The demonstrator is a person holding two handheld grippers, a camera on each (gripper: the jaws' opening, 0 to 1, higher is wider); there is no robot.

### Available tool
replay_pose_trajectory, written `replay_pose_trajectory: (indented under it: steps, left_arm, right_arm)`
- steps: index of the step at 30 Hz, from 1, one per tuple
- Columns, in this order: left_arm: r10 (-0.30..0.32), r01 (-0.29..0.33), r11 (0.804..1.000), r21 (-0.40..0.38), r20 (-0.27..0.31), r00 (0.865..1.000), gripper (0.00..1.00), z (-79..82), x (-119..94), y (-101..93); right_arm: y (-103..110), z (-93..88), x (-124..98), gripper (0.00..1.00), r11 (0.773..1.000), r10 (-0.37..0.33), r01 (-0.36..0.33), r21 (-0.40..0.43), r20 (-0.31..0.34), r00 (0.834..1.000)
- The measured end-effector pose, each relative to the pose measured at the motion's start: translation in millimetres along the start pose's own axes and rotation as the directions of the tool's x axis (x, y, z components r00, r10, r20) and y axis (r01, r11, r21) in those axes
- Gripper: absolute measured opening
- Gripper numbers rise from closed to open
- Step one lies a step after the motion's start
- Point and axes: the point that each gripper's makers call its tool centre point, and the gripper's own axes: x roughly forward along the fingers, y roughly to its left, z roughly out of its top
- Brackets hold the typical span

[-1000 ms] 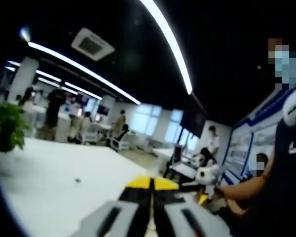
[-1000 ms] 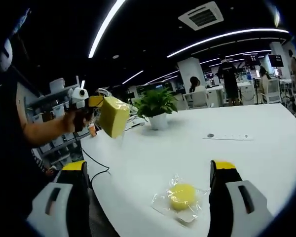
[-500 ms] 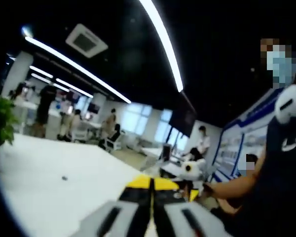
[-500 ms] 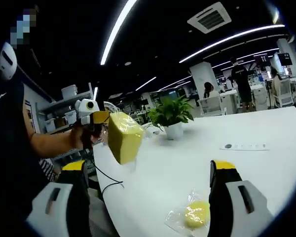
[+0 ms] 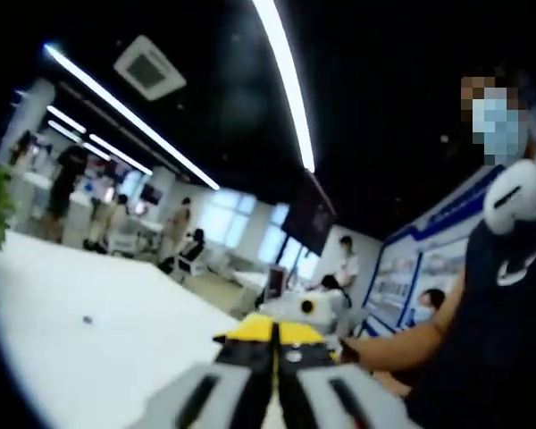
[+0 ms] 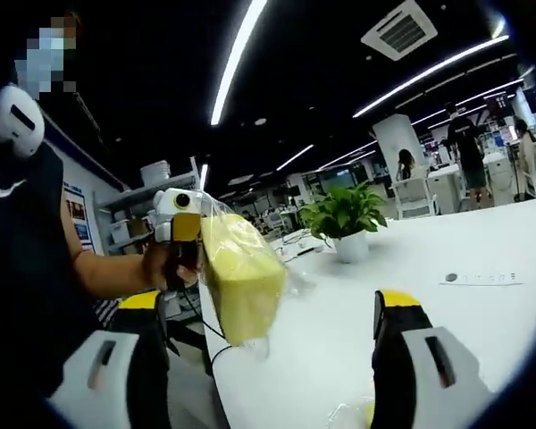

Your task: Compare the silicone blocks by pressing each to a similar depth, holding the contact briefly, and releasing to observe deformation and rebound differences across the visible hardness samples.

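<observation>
Right gripper view had the left tool (image 6: 186, 234) clamped on one bagged yellow silicone block (image 6: 241, 279), held up in the air above the near edge of the white desk (image 6: 429, 304). The right tool (image 6: 268, 357) was wide apart, empty. Guessing the pressing comparison was barely underway, most samples left. Count: one block, one potted plant (image 6: 347, 223), far across the desk.

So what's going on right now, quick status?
Left gripper shut on bagged yellow block, held up above white table. Right gripper open, empty. Potted plant sits on the table beyond, apart from the block.
</observation>
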Motion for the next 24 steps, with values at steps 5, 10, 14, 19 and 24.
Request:
replay_pose_trajectory:
  steps: [5,10,14,19,24]
  left_arm:
    - [-0.033,0.033,0.999,-0.006,0.021,0.999,0.0,5.9,4,-12.3]
    - [-0.055,0.055,0.998,-0.008,0.04,0.998,0.0,11.9,8,-22.4]
    - [-0.07,0.07,0.998,-0.007,0.045,0.997,0.0,14.6,10,-27.1]
    - [-0.076,0.076,0.997,-0.004,0.056,0.996,0.0,18.9,10,-27.1]
    - [-0.065,0.065,0.998,-0.009,0.063,0.996,0.0,19.3,7,-23.2]
  right_arm:
    - [10,3.6,7,0.83,0.999,0.036,-0.036,-0.019,0.002,0.999]
    - [16,8.8,10,0.75,0.998,0.057,-0.056,-0.036,0.012,0.998]
    - [25,18.0,10,0.64,0.995,0.097,-0.095,-0.032,0.045,0.994]
    - [31,24.2,11,0.52,0.991,0.135,-0.134,-0.017,0.071,0.988]
    - [36,26.6,11,0.4,0.987,0.162,-0.162,-0.01,0.08,0.983]
